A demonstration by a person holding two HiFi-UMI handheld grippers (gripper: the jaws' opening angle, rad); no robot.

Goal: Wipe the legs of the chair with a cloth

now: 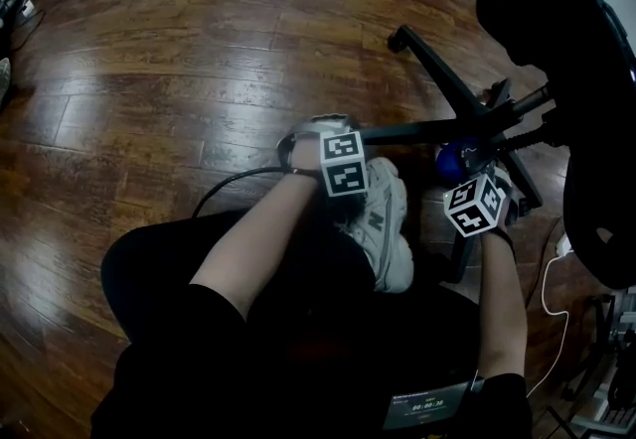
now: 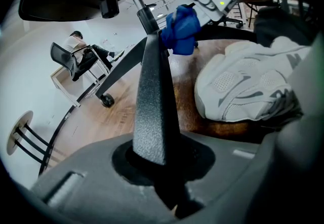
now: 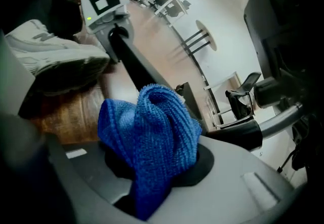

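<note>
Blue cloth sits bunched in the right gripper's closed jaws, at the hub end of a black chair leg; the left gripper clamps that leg's outer end, beside a white sneaker

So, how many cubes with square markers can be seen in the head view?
2. One cube rides the left tool, clamped on a chair leg; the other cube rides the right tool, gripping the blue cloth. None seems hidden.

place: office | signs: wood floor, mesh desk chair
</note>
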